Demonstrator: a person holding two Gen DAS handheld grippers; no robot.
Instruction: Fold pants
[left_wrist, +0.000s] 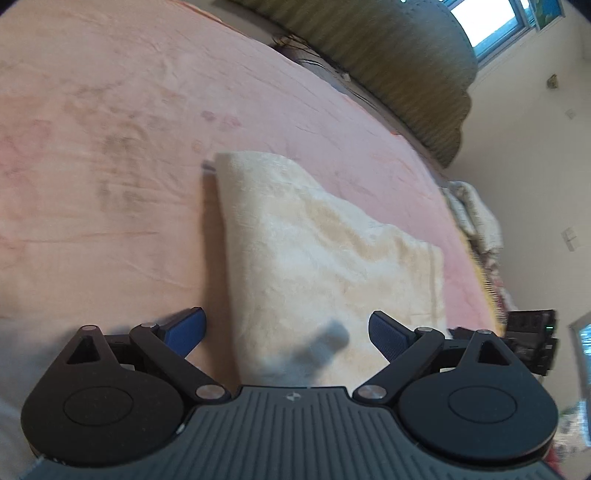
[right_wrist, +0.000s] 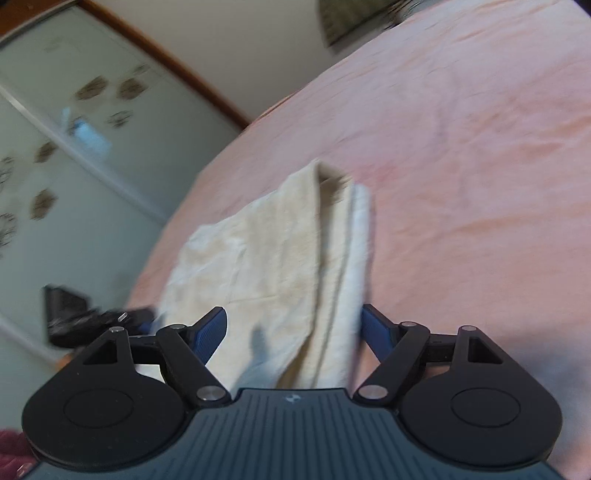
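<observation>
The cream pants (left_wrist: 317, 236) lie on the pink bed (left_wrist: 110, 147), already gathered into a compact oblong of several layers, so the fold looks far along, perhaps done bar tidying.

Both claws are released. The left claw (left_wrist: 287, 334) has its jaws spread wide, and the near end of the bundle shows between the 2 blue pads, neither of which presses on cloth. The right claw (right_wrist: 293, 330) is also spread; its left pad sits over the cloth and its right pad (right_wrist: 376, 332) stands just beside the stacked edges (right_wrist: 347, 258), with no squeeze visible.

What matters for the next move is the bundle's lie: in both wrist views its long axis runs straight away from the claws, near end under them, far end toward the middle of the bed. From the left wrist, the smooth folded edge (left_wrist: 221, 221) is on the left; from the right wrist, the layered open edges are on the right. Each claw appears in the edge of the other's view, so they flank the near end side by side, and neither looks clearly nearer. A further halving would mean gripping this near end and carrying it along that axis; the loose layers on the right could slip apart if only the top one is caught.
</observation>
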